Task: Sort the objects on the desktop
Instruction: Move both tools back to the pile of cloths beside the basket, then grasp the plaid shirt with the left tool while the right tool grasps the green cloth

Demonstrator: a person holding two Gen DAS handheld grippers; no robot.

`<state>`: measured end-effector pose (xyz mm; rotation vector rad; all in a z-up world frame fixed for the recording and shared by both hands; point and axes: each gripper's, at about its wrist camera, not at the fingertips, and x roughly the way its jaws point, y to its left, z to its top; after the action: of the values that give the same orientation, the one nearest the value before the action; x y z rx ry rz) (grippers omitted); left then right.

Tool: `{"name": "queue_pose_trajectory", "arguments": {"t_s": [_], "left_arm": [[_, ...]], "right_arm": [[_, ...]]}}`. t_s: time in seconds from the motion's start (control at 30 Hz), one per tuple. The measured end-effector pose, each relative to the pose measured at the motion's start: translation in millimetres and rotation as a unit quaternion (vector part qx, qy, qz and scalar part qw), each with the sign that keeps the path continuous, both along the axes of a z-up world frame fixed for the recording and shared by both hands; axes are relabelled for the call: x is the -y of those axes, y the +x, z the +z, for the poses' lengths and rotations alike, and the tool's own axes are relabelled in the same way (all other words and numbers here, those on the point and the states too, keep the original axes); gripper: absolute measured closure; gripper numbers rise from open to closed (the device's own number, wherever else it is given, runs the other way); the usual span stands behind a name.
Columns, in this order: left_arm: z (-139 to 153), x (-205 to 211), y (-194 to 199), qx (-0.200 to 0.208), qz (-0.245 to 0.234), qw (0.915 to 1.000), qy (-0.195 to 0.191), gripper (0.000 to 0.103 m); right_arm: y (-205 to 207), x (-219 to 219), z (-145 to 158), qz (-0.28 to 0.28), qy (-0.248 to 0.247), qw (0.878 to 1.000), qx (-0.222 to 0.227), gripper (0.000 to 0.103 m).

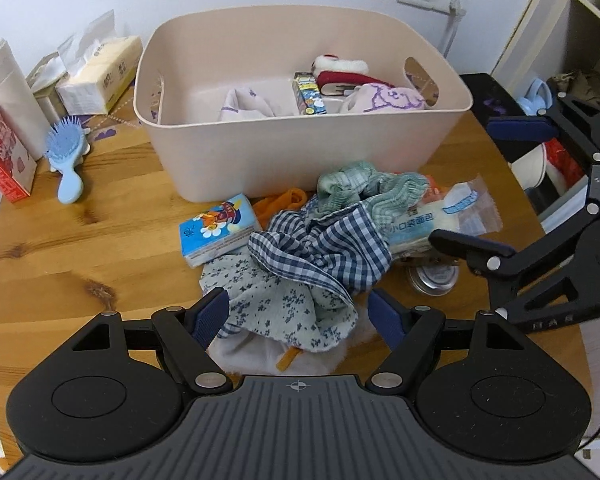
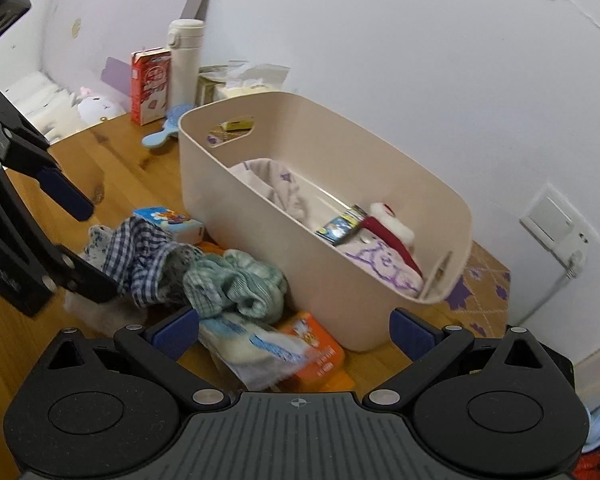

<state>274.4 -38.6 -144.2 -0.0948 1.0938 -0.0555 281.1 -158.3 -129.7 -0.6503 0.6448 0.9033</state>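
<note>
With both grippers over the wooden table [image 1: 60,248], left to right in the left wrist view: red carton [image 1: 2,152] and white flask [image 1: 8,92] at the left edge, blue hairbrush [image 1: 66,152] just beside them, tissue pack [image 1: 100,76] in the upper left against the wall. Beige bin [image 1: 300,152] fills upper centre; it holds a pale cloth, a small printed box [image 1: 309,94], a red-and-white plush item [image 1: 340,72] and a purple-print cloth [image 1: 384,98].

Below the bin, centre frame: blue tissue packet [image 1: 220,230] flat on the table, touching the cloth pile. Pile is a floral cloth [image 1: 276,304], a blue checked cloth [image 1: 324,248] on top and a green checked cloth [image 1: 360,188] behind it, an orange strip poking out near the bin wall. Right of the pile: a clear snack wrapper [image 1: 452,208] and a small round tin [image 1: 434,278].

Left gripper [image 1: 300,314]: jaws apart, straddling the near edge of the floral cloth, not clamped on it.

Right gripper [image 1: 508,188]: at the right edge, jaws wide apart, lower finger just above the tin. In the right wrist view, right gripper [image 2: 296,334] sits over the snack wrapper [image 2: 252,348] and an orange packet [image 2: 320,354] at lower centre, empty.
</note>
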Motion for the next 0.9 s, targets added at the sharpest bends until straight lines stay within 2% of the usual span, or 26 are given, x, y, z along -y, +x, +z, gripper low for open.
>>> {"name": "queue_pose_trajectory", "arguments": {"t_s": [0.13, 0.23, 0.37, 0.47, 0.53, 0.57, 0.63, 0.67, 0.73, 0.9], "left_arm": [[-14, -2, 11, -0.021, 0.017, 0.9992, 0.030, 0.025], [-21, -9, 17, -0.029, 0.025, 0.9991, 0.018, 0.025], [-27, -16, 24, -0.037, 0.035, 0.9987, 0.003, 0.026], [-30, -19, 27, -0.042, 0.036, 0.9984, -0.006, 0.035], [-32, -20, 29, -0.049, 0.034, 0.9982, -0.014, 0.046], [-34, -20, 30, -0.052, 0.032, 0.9980, -0.017, 0.049], [-35, -20, 30, -0.058, 0.030, 0.9977, -0.018, 0.063], [-36, -20, 30, -0.059, 0.031, 0.9976, -0.018, 0.066], [-36, -22, 30, -0.058, 0.038, 0.9975, -0.017, 0.080], [-32, -22, 27, -0.044, 0.048, 0.9978, -0.009, 0.089]], "right_arm": [[4, -11, -5, 0.014, 0.000, 1.000, -0.012, 0.000], [8, -16, -10, 0.016, 0.001, 1.000, -0.027, 0.001], [14, -22, -17, 0.020, 0.010, 0.998, -0.055, 0.011], [17, -29, -23, 0.027, 0.011, 0.997, -0.074, 0.020], [19, -33, -27, 0.034, 0.010, 0.996, -0.087, 0.027], [20, -34, -29, 0.038, 0.009, 0.995, -0.094, 0.033], [19, -36, -32, 0.046, 0.009, 0.993, -0.107, 0.048], [19, -36, -32, 0.050, 0.011, 0.992, -0.113, 0.058], [19, -35, -33, 0.051, 0.014, 0.992, -0.117, 0.067], [22, -27, -31, 0.045, 0.029, 0.990, -0.134, 0.081]]}}
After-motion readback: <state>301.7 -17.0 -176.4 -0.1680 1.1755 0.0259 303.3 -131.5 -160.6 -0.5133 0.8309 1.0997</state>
